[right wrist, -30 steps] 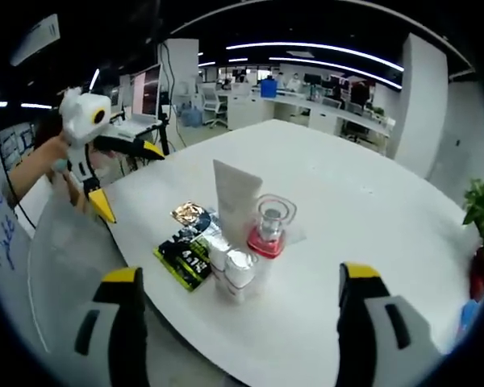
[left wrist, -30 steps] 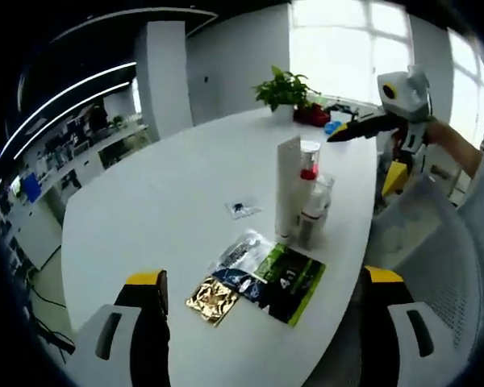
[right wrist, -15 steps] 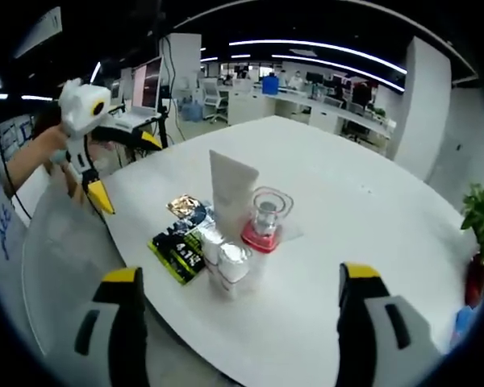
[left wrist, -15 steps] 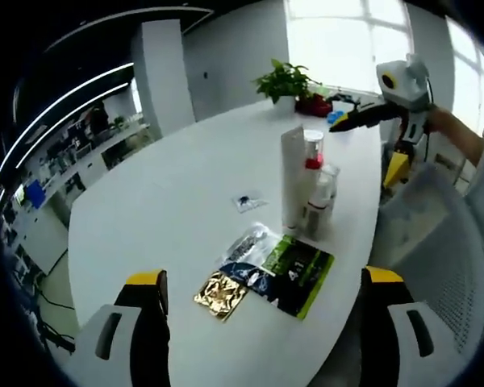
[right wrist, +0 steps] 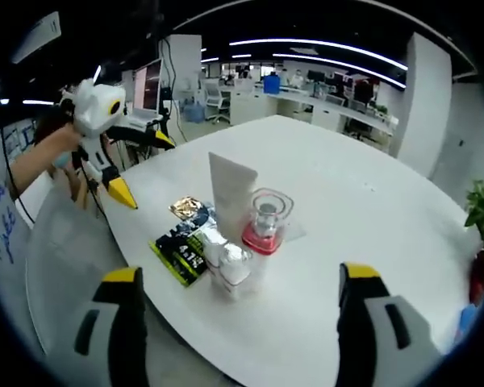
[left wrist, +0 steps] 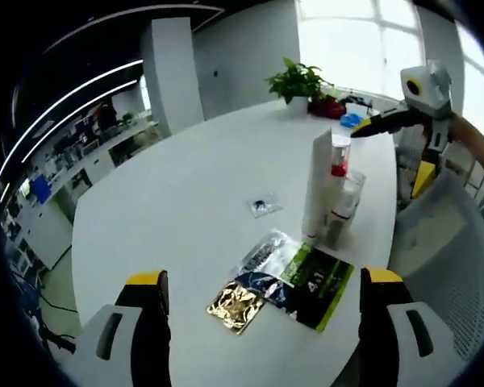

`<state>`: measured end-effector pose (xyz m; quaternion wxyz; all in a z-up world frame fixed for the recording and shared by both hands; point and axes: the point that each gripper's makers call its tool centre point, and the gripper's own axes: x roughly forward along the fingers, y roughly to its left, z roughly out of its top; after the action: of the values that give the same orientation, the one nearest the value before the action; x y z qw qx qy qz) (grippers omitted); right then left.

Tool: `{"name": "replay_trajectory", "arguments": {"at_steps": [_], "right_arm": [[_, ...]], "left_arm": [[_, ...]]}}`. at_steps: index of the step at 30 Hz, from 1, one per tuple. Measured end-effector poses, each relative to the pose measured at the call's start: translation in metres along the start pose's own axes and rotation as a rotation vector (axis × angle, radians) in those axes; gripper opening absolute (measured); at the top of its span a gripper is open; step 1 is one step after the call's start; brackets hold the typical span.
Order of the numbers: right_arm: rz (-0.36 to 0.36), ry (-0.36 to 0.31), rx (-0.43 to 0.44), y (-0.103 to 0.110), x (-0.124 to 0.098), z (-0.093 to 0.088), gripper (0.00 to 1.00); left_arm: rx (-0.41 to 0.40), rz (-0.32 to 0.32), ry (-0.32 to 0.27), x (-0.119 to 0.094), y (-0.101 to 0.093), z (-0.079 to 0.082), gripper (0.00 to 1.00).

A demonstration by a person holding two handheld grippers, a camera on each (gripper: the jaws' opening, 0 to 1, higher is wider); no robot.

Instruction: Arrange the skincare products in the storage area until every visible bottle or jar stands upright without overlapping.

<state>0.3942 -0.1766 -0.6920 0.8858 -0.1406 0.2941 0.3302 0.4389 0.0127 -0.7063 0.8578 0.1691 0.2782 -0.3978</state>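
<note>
1. We see the white tube (right wrist: 231,195), the red-collared bottle (right wrist: 265,222) and a small jar (right wrist: 233,266) already upright, touching in a cluster on the table (left wrist: 185,185) beside flat sachets (left wrist: 286,274); likely only spacing remains.
2. Our left gripper (left wrist: 258,322) and right gripper (right wrist: 238,322) hover back from the cluster, jaws wide apart, holding nothing.

In the left gripper view the white tube (left wrist: 317,187) stands in front of the red-collared bottle (left wrist: 338,158) and hides most of it — the clear-capped bottle (left wrist: 344,211) covers more of it. The print on the sachets (left wrist: 282,278) is too small to read, as is the small packet (left wrist: 263,206) farther back. In the right gripper view, the sachets (right wrist: 185,238) run partly behind the bottles — their far edges hidden.
</note>
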Motion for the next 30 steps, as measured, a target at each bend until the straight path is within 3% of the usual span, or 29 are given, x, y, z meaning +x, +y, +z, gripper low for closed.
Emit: {"name": "replay_trajectory", "arguments": {"at_steps": [25,30], "right_arm": [[-0.024,-0.009,0.028,-0.014,-0.001,-0.003,1.00],[-0.023,-0.004,0.020,-0.014,-0.001,-0.005,1.00]], "left_arm": [[0.098,-0.055,0.090,0.045,0.004,0.016,0.84],[0.220,-0.062,0.147,0.063,0.019,0.023,0.83]]}}
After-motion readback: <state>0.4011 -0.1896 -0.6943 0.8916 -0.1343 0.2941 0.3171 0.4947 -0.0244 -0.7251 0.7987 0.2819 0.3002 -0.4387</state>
